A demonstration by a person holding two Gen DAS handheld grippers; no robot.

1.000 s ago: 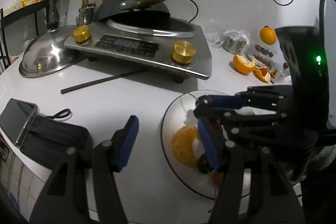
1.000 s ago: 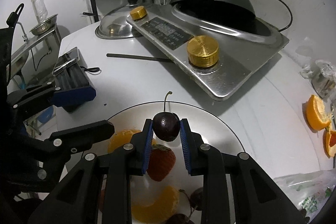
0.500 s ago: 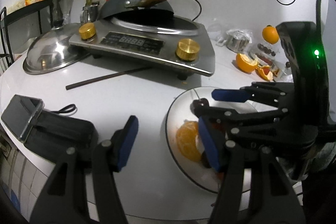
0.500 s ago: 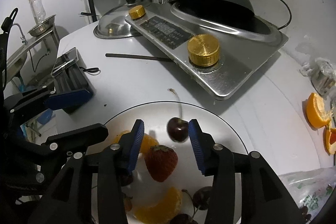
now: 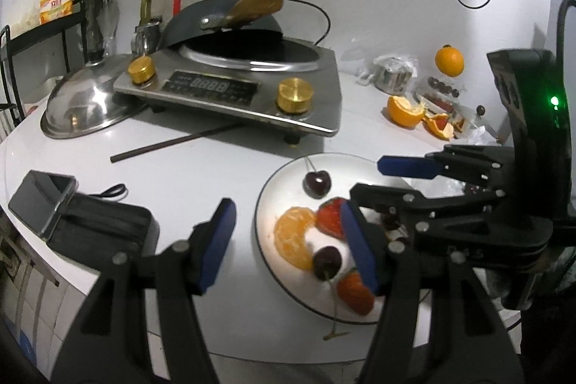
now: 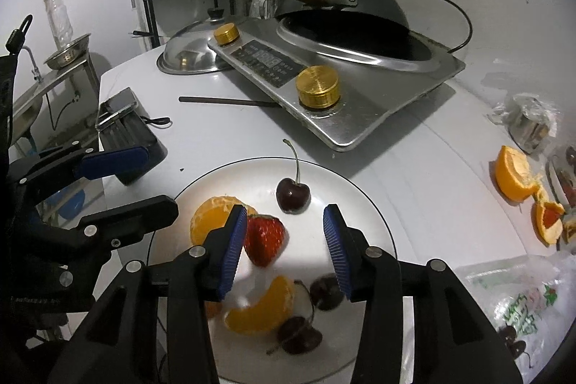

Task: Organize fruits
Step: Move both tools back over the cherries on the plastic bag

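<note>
In the right wrist view the cherry lies on the plate at frame centre, just ahead of the empty, spread right gripper, stem pointing away; the left gripper, also spread and empty, hovers at the plate's left edge.

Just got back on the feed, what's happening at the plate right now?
Fruit is being gathered on the white plate. The right gripper hangs over it with jaws open and empty; a dark cherry with its stem up lies on the plate just ahead of it, beside a strawberry and orange segments. The left gripper waits open at the plate's edge, holding nothing. More cut orange sits off to the right on the table.
</note>
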